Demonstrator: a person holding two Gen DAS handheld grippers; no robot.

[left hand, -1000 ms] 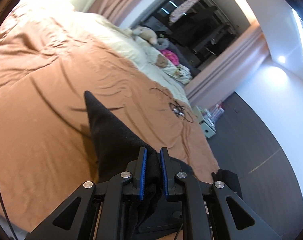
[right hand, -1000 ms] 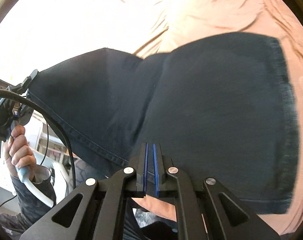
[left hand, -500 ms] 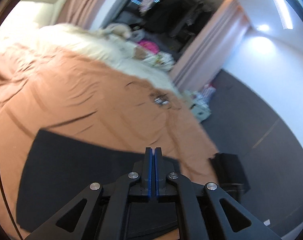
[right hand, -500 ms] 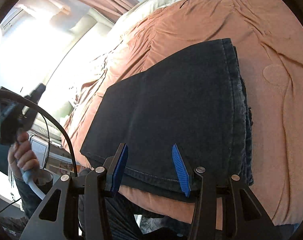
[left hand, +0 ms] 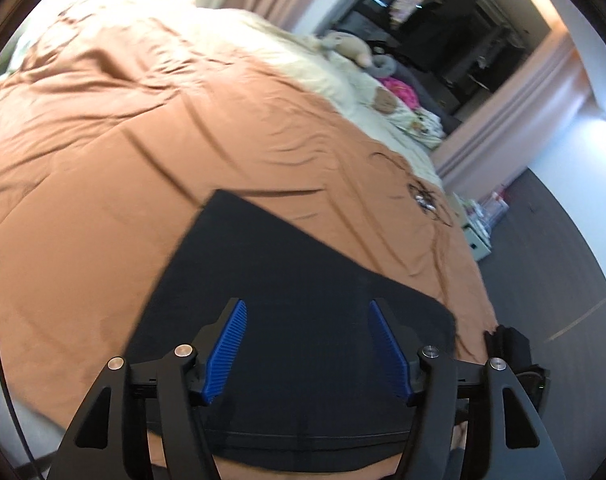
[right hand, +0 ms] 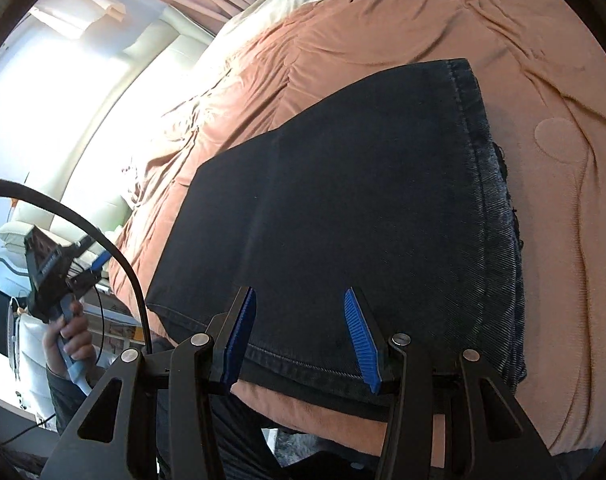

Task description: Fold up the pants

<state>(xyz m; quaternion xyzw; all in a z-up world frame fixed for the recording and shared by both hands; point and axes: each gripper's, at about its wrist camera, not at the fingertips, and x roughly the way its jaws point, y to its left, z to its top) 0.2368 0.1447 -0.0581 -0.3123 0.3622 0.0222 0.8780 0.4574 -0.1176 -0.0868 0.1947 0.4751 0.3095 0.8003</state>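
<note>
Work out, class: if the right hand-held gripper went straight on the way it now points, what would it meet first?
Most likely the folded pants. The right hand-held gripper is open, its jaws either side of the near hem, with dark denim filling the line ahead. The bedspread lies beyond. Height above the cloth is unclear.

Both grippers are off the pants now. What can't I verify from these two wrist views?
- Folded dark denim pants: lower layers hidden under the top layer; only stacked edges show, right wrist view.
- Pants' near edge: partly behind the left gripper, left view.
- Small dark tangled object on the orange bedspread: too small, blurred.
</note>
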